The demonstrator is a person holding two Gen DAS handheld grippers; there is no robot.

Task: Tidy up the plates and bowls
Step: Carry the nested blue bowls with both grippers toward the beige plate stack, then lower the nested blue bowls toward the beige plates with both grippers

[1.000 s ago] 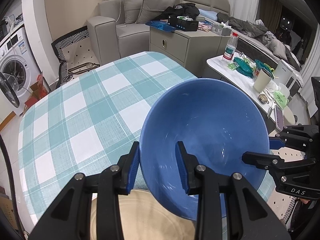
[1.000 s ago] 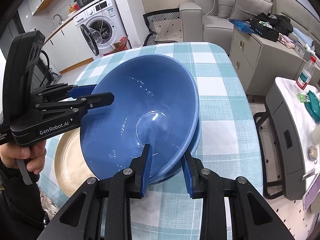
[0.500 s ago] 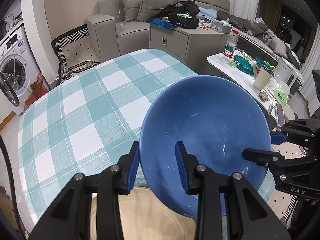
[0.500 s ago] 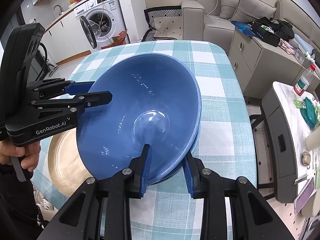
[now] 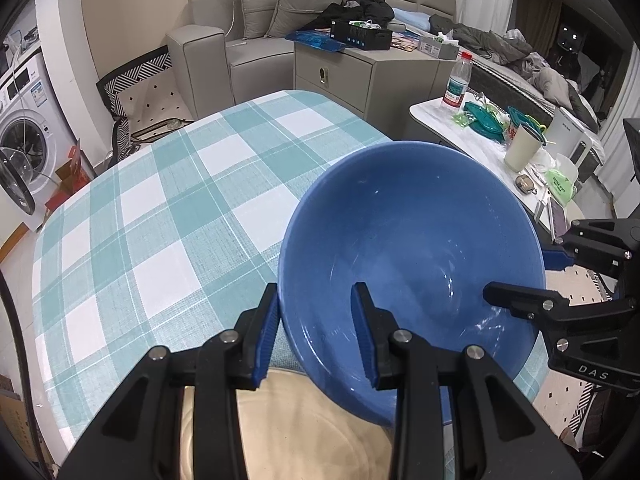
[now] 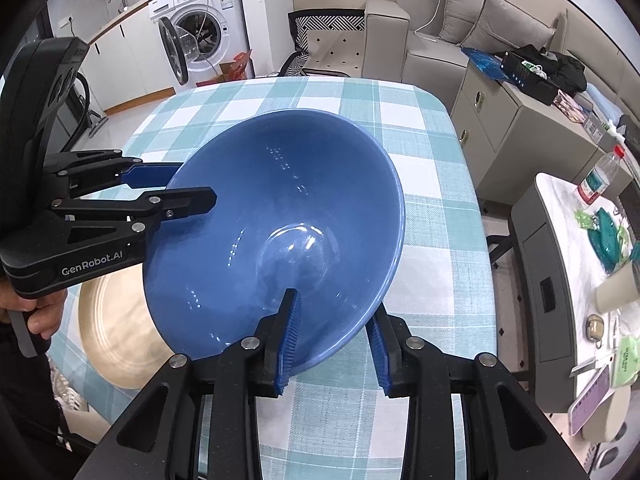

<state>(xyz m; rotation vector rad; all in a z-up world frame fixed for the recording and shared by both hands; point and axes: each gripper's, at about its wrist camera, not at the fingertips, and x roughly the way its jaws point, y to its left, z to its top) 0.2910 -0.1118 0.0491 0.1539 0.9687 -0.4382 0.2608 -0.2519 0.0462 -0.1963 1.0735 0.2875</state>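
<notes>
A large blue bowl (image 5: 412,240) (image 6: 272,216) hangs tilted over the checked table, with a gripper at each side of it. My left gripper (image 5: 315,288) (image 6: 192,186) is shut on the near rim, one pad on the outer wall and one inside. Across from it, my right gripper (image 6: 332,304) (image 5: 518,274) straddles the rim and its jaws are opening. Its inner pad lies on the bowl's inside and its outer pad looks just off the wall. A beige plate (image 6: 112,340) (image 5: 300,440) lies on the cloth, partly hidden under the bowl.
The teal and white checked tablecloth (image 5: 160,220) covers the table. A grey cabinet (image 6: 520,128) and a white side table (image 5: 440,120) with a bottle and cups stand past the right edge. A hand (image 6: 40,316) holds the left gripper's handle.
My right gripper's pads have drawn a little apart and its view has rolled slightly. The second blue rim seen under the bowl earlier no longer shows. The left gripper has kept still.
</notes>
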